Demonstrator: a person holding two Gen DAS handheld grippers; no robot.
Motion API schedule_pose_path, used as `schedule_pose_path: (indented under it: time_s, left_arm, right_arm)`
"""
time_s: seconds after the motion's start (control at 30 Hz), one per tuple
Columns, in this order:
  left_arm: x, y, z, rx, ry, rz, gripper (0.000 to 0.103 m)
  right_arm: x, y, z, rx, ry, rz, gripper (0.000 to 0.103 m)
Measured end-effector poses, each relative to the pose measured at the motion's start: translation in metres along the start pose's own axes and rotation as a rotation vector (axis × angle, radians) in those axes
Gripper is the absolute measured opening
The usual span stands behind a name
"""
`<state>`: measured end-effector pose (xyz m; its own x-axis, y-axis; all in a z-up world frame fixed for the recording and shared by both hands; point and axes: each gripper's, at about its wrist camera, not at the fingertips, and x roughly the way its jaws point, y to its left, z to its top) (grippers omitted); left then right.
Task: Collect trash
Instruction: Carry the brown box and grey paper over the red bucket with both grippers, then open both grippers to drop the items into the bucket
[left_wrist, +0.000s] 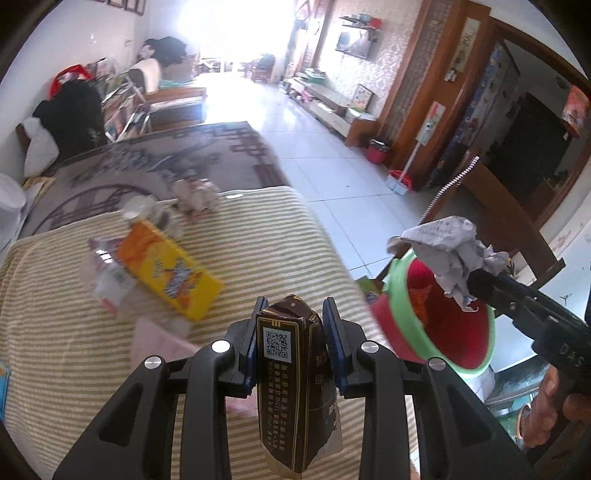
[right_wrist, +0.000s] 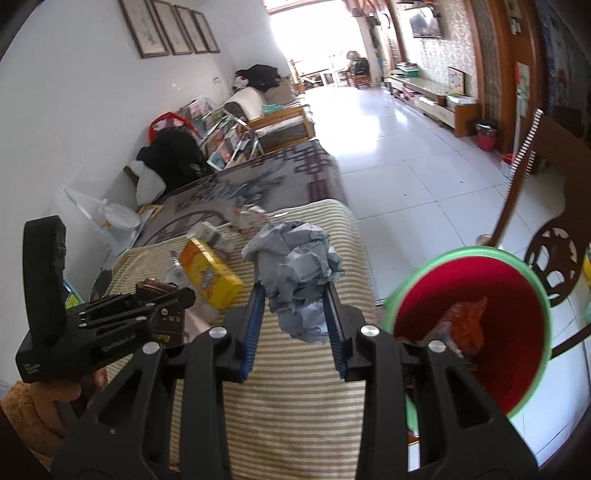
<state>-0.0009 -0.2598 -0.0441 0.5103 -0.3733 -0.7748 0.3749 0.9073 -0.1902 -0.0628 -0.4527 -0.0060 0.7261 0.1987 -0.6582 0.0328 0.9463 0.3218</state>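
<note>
The left gripper (left_wrist: 291, 317) clamps narrowly on a dark brown printed paper packet (left_wrist: 291, 376). The right gripper (right_wrist: 295, 299) pinches a crumpled grey-white paper ball (right_wrist: 295, 273) beside a red, green-rimmed plastic bin (right_wrist: 517, 354).

A dark brown printed paper carton (left_wrist: 291, 373), creased, stands upright and lifted above a striped cloth. A crumpled grey-white paper ball (right_wrist: 295, 273) hangs just beside a red plastic bin with a green rim (right_wrist: 532, 273), which holds what looks like an orange wrapper (right_wrist: 467, 321). A yellow cardboard box (left_wrist: 170, 269) lies flat, touching a blurred clear plastic wrapper (left_wrist: 103, 280).
</note>
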Motion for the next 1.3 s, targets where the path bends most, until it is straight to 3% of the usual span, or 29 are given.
schedule_pose_path:
  time_s: [0.3, 0.63, 0.83, 0.9, 0.97, 1.1, 1.3]
  left_arm:
    - [0.025, -0.060, 0.010, 0.058, 0.032, -0.083, 0.028]
    - [0.072, -0.146, 0.024, 0.175, 0.113, -0.249, 0.028]
    - [0.097, -0.184, 0.027, 0.230, 0.150, -0.294, 0.030]
    - [0.100, -0.189, 0.029, 0.229, 0.140, -0.297, 0.060]
    - [0.098, -0.189, 0.031, 0.214, 0.113, -0.310, 0.069]
    - [0.091, -0.179, 0.034, 0.197, 0.094, -0.288, 0.076]
    - [0.080, -0.133, 0.030, 0.117, 0.077, -0.229, 0.077]
  right_arm:
    - [-0.019, -0.057, 0.000, 0.072, -0.032, -0.074, 0.032]
    - [-0.041, -0.130, -0.007, 0.199, -0.055, -0.181, 0.032]
    - [-0.050, -0.156, -0.019, 0.263, -0.051, -0.228, 0.032]
    - [-0.052, -0.161, -0.022, 0.278, -0.051, -0.239, 0.033]
    - [-0.053, -0.163, -0.022, 0.285, -0.052, -0.244, 0.034]
    - [-0.053, -0.166, -0.023, 0.309, -0.069, -0.258, 0.046]
    - [-0.042, -0.153, -0.017, 0.302, -0.063, -0.240, 0.046]
